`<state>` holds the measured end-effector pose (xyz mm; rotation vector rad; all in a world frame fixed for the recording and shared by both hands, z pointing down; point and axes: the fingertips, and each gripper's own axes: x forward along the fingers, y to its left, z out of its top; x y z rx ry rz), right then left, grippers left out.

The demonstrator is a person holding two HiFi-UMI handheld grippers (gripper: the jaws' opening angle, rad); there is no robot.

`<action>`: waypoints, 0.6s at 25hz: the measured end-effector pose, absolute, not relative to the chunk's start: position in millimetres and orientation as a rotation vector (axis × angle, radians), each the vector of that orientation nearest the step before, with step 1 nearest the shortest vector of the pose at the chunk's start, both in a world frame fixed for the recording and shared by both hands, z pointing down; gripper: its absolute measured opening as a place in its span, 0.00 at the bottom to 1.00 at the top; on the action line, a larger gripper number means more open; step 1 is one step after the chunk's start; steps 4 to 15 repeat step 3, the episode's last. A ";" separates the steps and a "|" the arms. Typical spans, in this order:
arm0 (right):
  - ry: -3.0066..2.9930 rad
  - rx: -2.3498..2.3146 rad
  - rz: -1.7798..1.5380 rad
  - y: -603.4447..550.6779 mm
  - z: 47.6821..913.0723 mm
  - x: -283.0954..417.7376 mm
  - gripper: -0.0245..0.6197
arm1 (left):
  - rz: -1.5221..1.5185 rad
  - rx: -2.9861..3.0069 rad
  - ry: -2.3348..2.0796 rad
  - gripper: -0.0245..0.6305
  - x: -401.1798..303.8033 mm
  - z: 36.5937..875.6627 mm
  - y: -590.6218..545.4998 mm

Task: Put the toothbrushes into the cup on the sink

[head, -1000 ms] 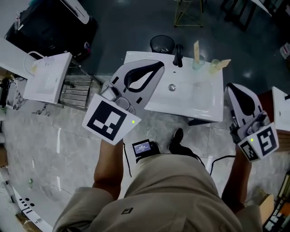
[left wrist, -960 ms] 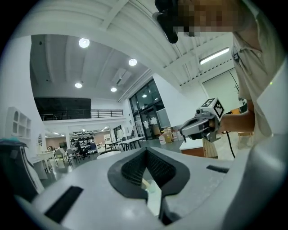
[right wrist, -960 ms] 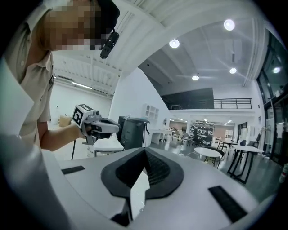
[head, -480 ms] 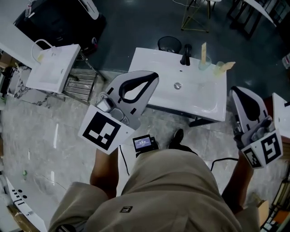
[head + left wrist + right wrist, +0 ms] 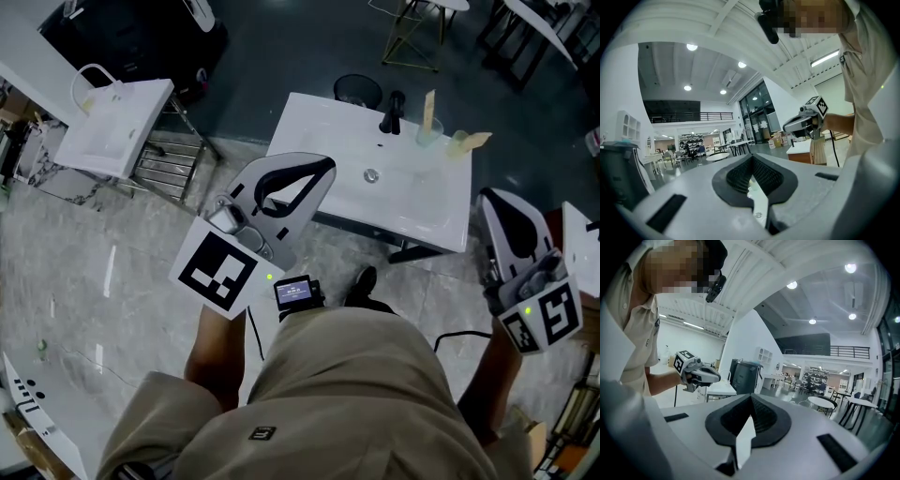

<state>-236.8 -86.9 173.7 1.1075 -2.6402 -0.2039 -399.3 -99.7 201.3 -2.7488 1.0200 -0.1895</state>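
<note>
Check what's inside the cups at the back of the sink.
The cup nearest the faucet holds one pale toothbrush standing upright. The faucet is just beside it. The yellowish cup has a second toothbrush leaning over its rim. Anything deeper is too small to tell.

White sink point(image 5: 323, 155), faucet point(image 5: 394, 112), cup point(image 5: 429, 134) (rear edge)

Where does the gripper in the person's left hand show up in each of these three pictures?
Head view: the left gripper sits left of centre, its tip overlapping the white sink's left corner.
Left gripper view: its own jaws fill the bottom, closed and empty.
Right gripper view: small, at middle left, held out in a hand.
Shared landmark: the person's beige shirt, at the right edge and the left edge.
</note>
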 end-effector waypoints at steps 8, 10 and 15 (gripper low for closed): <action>-2.638 1.110 -0.199 -82.5 187.0 -234.3 0.04 | -0.189 -2.749 1.014 0.05 -396.5 213.8 -95.1; -2.638 1.110 -0.199 -82.5 187.0 -234.3 0.04 | -0.189 -2.749 1.014 0.05 -396.5 213.8 -95.1; -2.638 1.110 -0.199 -82.5 187.0 -234.3 0.04 | -0.189 -2.749 1.014 0.05 -396.5 213.8 -95.1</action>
